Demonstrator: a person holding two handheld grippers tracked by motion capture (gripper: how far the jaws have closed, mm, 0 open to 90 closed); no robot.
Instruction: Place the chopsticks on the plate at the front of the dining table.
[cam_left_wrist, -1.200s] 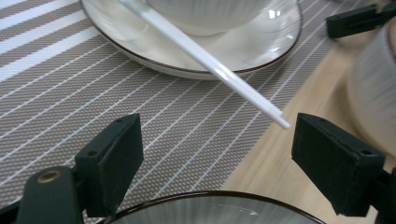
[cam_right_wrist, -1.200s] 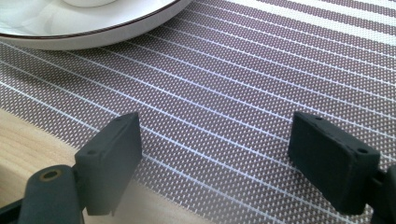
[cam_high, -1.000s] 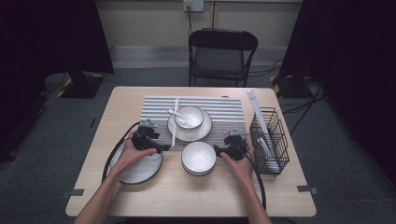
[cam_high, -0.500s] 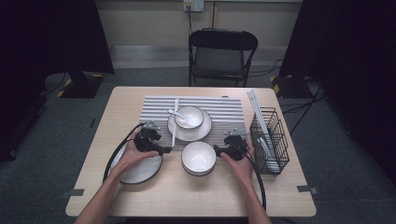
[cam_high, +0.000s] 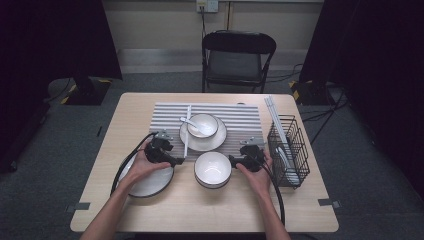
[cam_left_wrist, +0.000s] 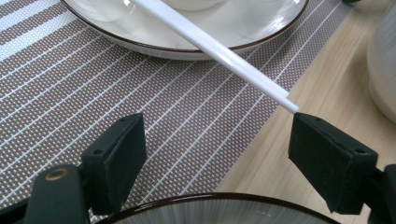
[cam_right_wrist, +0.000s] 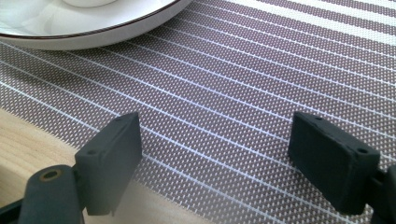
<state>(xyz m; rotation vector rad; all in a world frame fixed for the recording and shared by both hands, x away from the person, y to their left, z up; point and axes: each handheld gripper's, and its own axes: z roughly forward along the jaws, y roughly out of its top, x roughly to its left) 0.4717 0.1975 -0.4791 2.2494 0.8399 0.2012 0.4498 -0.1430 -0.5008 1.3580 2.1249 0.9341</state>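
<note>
1. Jaws of my left gripper (cam_left_wrist: 217, 154) stand spread with nothing between them; they have just been closing slightly.
2. White chopsticks (cam_left_wrist: 219, 49) slant off the plate (cam_left_wrist: 154, 37) ahead, their tip just beside the right-hand jaw; I cannot tell if it touches.
3. Striped placemat (cam_left_wrist: 93, 102) lies under the gap; a dark-rimmed plate (cam_left_wrist: 210, 210) sits just below the jaws.
4. My right gripper (cam_right_wrist: 215, 156) has jaws spread too, empty, over the placemat beside a white bowl (cam_high: 213, 167).
</note>
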